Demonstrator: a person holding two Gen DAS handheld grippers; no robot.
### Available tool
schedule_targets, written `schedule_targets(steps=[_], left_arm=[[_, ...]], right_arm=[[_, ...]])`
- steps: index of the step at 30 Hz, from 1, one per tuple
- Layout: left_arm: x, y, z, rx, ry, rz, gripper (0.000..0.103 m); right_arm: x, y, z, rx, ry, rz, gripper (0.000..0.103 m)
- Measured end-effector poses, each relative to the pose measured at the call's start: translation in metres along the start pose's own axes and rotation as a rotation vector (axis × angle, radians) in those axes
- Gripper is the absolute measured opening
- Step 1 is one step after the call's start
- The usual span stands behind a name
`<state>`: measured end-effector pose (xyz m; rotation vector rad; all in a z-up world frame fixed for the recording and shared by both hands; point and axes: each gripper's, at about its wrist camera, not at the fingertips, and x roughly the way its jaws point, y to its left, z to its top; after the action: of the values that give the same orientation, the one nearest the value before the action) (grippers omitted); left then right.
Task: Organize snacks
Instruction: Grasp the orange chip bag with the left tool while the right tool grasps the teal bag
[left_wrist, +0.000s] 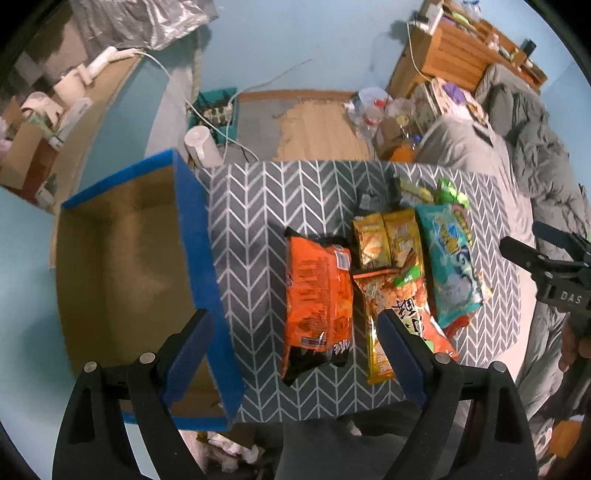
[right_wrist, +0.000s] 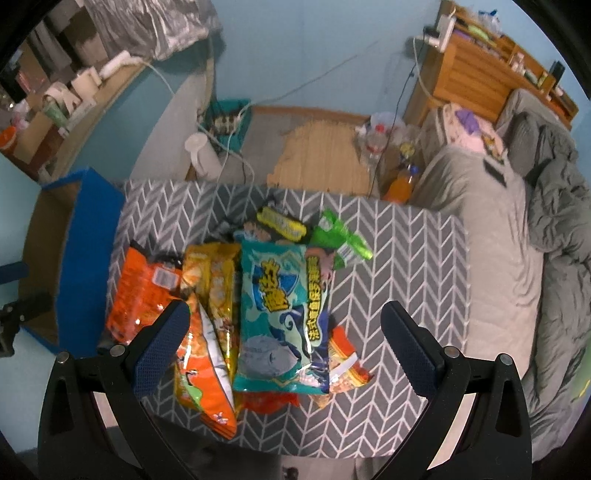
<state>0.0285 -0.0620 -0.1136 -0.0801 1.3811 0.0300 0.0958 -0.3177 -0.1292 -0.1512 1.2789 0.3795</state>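
Several snack bags lie on a grey chevron-patterned table (left_wrist: 251, 206). An orange-and-black bag (left_wrist: 317, 299) lies nearest an open blue-rimmed cardboard box (left_wrist: 122, 258) on the left. Beside it lie a yellow bag (left_wrist: 384, 240), an orange-yellow bag (left_wrist: 399, 306) and a teal bag (left_wrist: 450, 266). My left gripper (left_wrist: 295, 358) is open and empty, above the orange-and-black bag. My right gripper (right_wrist: 282, 350) is open and empty, above the teal bag (right_wrist: 284, 314). Green packets (right_wrist: 340, 240) lie behind it. The box (right_wrist: 92, 251) shows at the left of the right wrist view.
A grey bed with rumpled bedding (right_wrist: 517, 221) runs along the table's right side. Bottles and clutter (right_wrist: 399, 162) stand on the floor behind the table. A white roll (left_wrist: 201, 147) and a teal crate with cables (left_wrist: 218, 110) sit behind the box.
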Motion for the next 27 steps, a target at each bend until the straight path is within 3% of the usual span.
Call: schedule_targets(steps=[7, 13, 27], left_arm=[[0.038, -0.009, 0.0, -0.004, 0.067, -0.019, 0.09], [0.062, -0.014, 0.002, 0.007, 0.085, 0.007, 0.09], [0.112, -0.014, 0.001, -0.025, 0.161, 0.036, 0.09]], right_arm=[[0.046, -0.007, -0.003, 0.02, 0.085, 0.016, 0.101], [0.076, -0.008, -0.005, 0.035, 0.131, 0.028, 0.101], [0.114, -0.008, -0.01, 0.055, 0.186, 0.005, 0.101]])
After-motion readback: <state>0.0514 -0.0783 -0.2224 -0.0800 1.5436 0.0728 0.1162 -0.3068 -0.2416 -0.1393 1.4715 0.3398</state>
